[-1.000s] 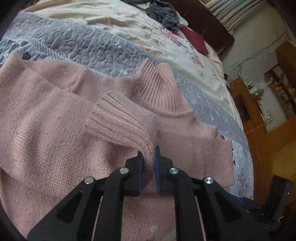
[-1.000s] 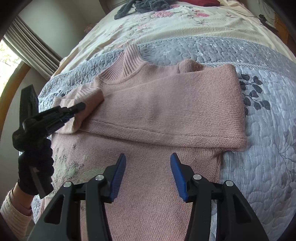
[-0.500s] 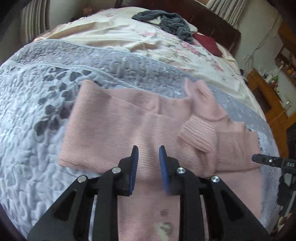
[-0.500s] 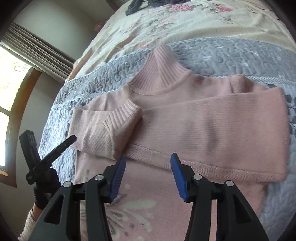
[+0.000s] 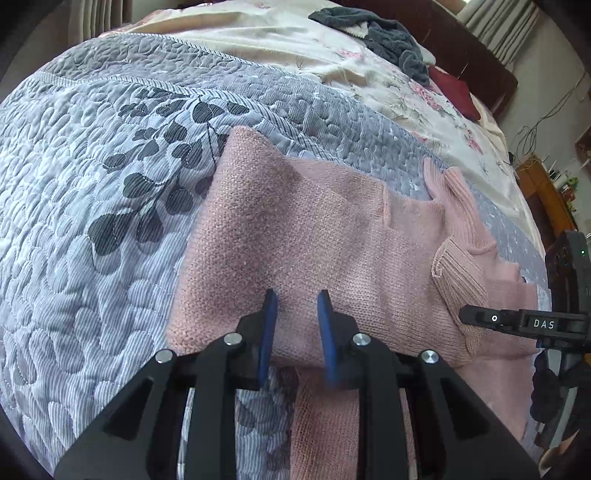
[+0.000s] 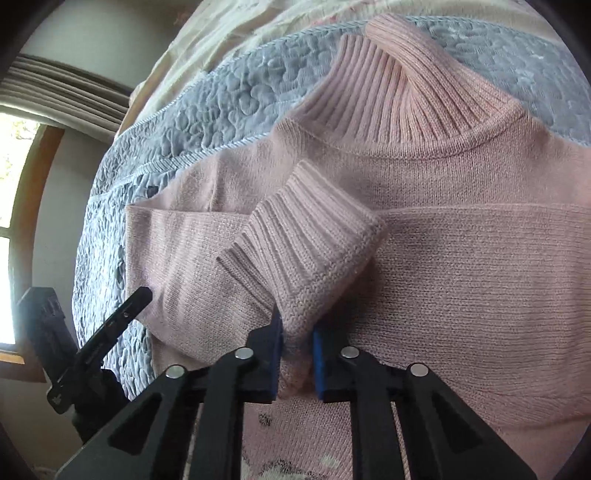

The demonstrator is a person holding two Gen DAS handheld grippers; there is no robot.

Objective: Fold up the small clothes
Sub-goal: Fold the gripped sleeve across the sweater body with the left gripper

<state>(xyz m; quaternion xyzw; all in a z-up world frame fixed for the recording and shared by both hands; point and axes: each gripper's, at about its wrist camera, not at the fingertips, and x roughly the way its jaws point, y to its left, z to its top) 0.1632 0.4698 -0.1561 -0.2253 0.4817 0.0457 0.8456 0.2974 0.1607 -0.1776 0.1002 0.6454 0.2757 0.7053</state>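
pink knitted sweater [image 6: 461, 266] on the bed's grey quilt [image 5: 92, 221]: right gripper [image 6: 297, 332] pinches its ribbed cuff [image 6: 306, 243]; left gripper [image 5: 295, 325] part-open, empty; lay cuff flat.

A bed [image 5: 280, 51] carries a grey quilt [image 5: 92, 184] near and a floral sheet [image 5: 388, 74] far; a pink sweater [image 5: 303, 229] lies on the quilt, grey clothes [image 5: 388, 33] far back on the sheet

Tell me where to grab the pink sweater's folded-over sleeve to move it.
Grip the sleeve just behind its ribbed cuff, coming from the hem side as the right gripper does. The cuff's loose end lies on top of the sweater, so the fingers can likely pinch it alone.
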